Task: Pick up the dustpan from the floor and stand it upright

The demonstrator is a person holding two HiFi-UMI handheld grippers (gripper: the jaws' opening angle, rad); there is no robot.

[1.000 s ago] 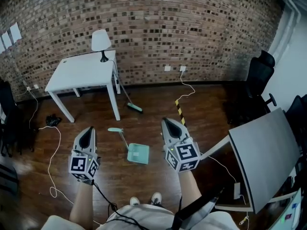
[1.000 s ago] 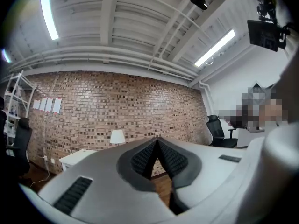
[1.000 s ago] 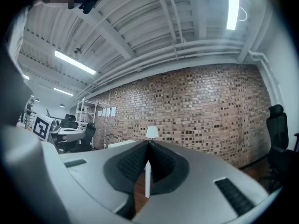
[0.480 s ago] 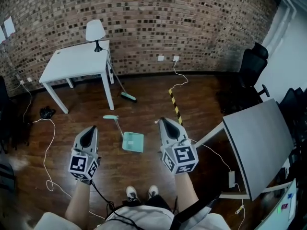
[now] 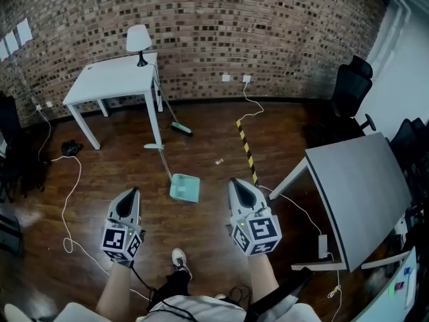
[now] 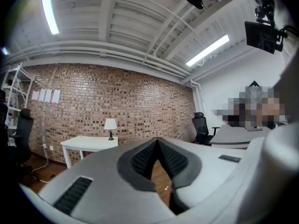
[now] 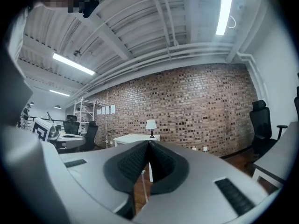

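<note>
In the head view the teal dustpan [image 5: 185, 188] lies flat on the dark wood floor. Its long thin handle [image 5: 161, 159] runs up and to the left, toward the white table. My left gripper [image 5: 133, 192] is left of the pan, held level above the floor, shut and empty. My right gripper [image 5: 236, 181] is right of the pan, also shut and empty. Neither touches the dustpan. The left gripper view shows its jaws [image 6: 157, 140] closed at the tips. The right gripper view shows the same for the right gripper [image 7: 149, 143]. The dustpan is in neither gripper view.
A broom [image 5: 175, 127] leans on the white table [image 5: 114, 82], which carries a lamp [image 5: 139, 42]. A grey table [image 5: 358, 193] stands close on the right, with an office chair [image 5: 348, 96] behind it. A yellow-black strip [image 5: 246, 149] and white cables [image 5: 67, 200] lie on the floor.
The person has stepped and the view has shifted. Both grippers now sit lower in the picture. The dustpan lies level with their tips instead of beside their bodies. Both jaws stayed closed.
</note>
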